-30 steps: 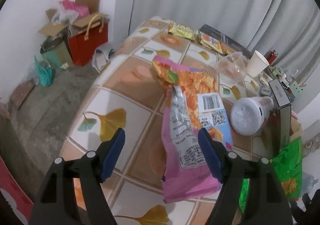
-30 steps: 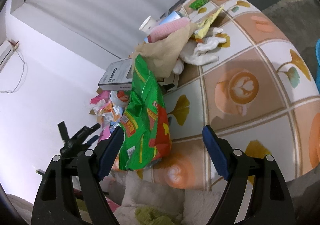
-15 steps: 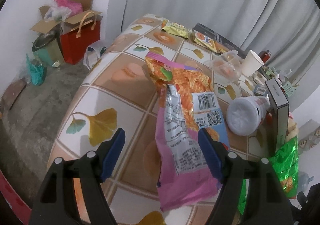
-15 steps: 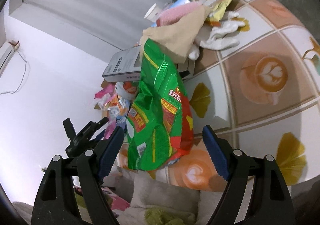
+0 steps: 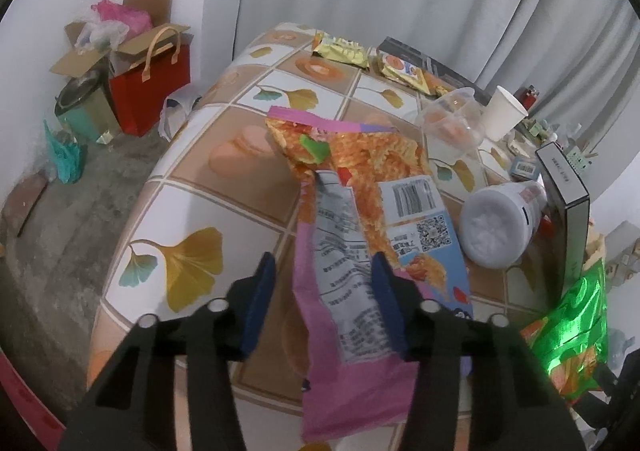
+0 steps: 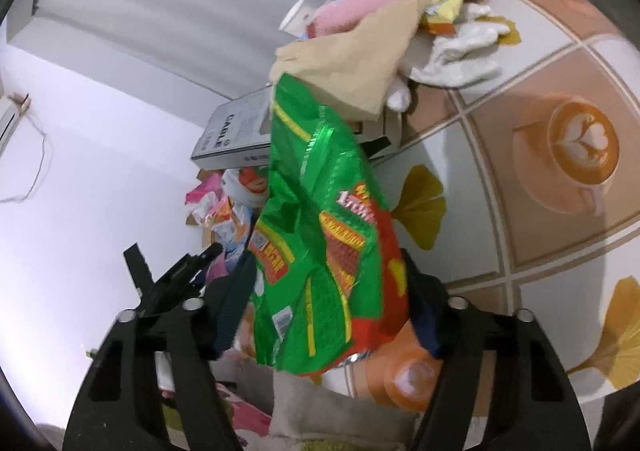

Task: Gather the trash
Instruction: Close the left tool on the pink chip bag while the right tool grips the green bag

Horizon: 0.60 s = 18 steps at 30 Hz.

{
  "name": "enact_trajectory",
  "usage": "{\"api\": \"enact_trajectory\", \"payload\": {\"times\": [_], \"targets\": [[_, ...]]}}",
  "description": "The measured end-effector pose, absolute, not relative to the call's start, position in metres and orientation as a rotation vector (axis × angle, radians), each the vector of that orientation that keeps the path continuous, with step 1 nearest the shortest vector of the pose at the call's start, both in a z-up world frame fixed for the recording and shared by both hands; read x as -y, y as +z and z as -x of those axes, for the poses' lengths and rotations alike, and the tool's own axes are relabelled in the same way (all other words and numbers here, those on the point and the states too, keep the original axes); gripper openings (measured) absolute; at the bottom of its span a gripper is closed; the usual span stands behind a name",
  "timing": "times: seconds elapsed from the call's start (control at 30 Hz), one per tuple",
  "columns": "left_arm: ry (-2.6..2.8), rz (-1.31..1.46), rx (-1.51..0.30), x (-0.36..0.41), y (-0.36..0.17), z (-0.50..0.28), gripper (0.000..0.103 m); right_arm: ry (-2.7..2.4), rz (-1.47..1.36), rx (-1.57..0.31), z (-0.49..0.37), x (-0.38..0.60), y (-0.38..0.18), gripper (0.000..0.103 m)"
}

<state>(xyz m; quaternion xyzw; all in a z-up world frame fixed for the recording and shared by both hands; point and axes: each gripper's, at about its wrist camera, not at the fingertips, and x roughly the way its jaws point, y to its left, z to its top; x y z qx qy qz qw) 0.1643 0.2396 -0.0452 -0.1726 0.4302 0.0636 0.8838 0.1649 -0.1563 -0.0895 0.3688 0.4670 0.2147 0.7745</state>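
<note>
A pink and orange snack bag (image 5: 340,235) lies flat on the tiled tablecloth (image 5: 188,211). My left gripper (image 5: 322,291) straddles its lower half and its jaws are closing. The right pad touches the bag's printed panel, while the left pad stands a little off its edge. A crumpled green and red snack bag (image 6: 320,235) sits between the jaws of my right gripper (image 6: 328,307), which are also closing and stand close to both its sides. The same green bag (image 5: 576,323) shows at the right edge of the left wrist view.
A white tub (image 5: 492,227) on its side, a black box (image 5: 568,203), a paper cup (image 5: 504,113) and a clear cup (image 5: 452,123) crowd the table's right. Snack packets (image 5: 340,51) lie at the far edge. Beyond the green bag are beige paper (image 6: 356,63) and a white glove (image 6: 456,55).
Both pairs of jaws have narrowed around their bags. The right gripper has come closer to the green bag, which now fills the gap. The left gripper has hardly shifted.
</note>
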Motion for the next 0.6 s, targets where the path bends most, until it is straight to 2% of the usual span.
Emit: {"api": "enact_trajectory", "payload": {"times": [0.1,0.17,0.23,0.3,0.6], "targets": [[0.132,0.337,-0.886,-0.238,-0.042,-0.162,0.035,0.459,-0.829,-1.018,-0.165,0.158,-0.093,0.043],[0.134,0.33,-0.879,-0.238,-0.04,-0.159,0.032,0.46,-0.847,-1.02,-0.163,0.161,-0.095,0.03],[0.133,0.331,-0.872,-0.238,-0.038,-0.156,0.028,0.463,-0.864,-1.021,-0.162,0.164,-0.096,0.024],[0.133,0.336,-0.866,-0.24,-0.037,-0.152,0.013,0.463,-0.877,-1.016,-0.16,0.167,-0.096,0.022],[0.139,0.357,-0.825,-0.248,-0.026,-0.129,0.001,0.509,-0.896,-0.971,-0.145,0.183,-0.085,0.018]]}}
